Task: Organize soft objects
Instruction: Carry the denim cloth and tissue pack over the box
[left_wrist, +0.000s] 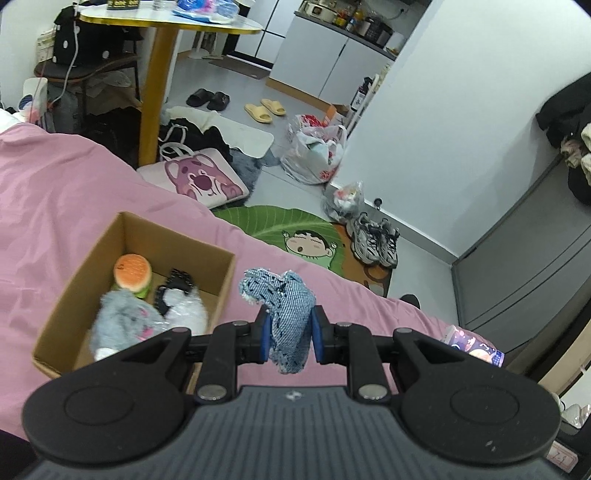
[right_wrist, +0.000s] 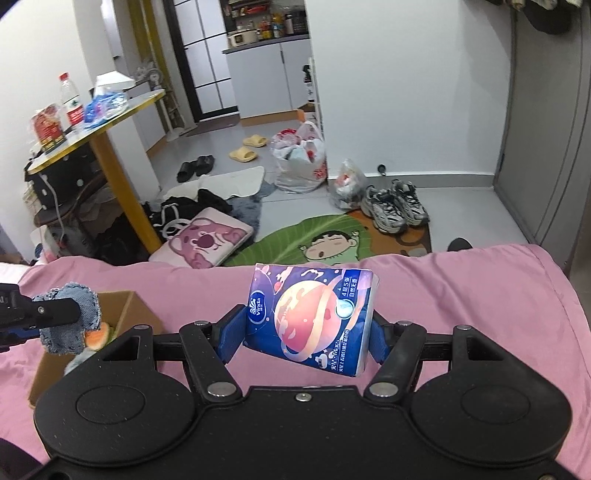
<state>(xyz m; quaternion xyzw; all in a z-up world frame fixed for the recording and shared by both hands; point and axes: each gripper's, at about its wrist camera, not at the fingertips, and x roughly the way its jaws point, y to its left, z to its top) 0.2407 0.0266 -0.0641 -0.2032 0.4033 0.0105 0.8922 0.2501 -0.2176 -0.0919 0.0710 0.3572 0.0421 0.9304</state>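
**Both claws full above the pink bed**

The left gripper (left_wrist: 289, 330) pinches a frayed denim scrap (left_wrist: 290, 314) just right of the cardboard box (left_wrist: 221, 269), which holds a plush burger (left_wrist: 133, 275) and grey soft toy (left_wrist: 125, 317). The right gripper (right_wrist: 306, 332) clamps a tissue pack (right_wrist: 310, 317) marked "Vinda", tilted above the bedspread (right_wrist: 461, 288).

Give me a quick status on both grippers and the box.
Left gripper shut on denim piece. Right gripper shut on tissue pack. Cardboard box open, toys inside; nothing blocking.
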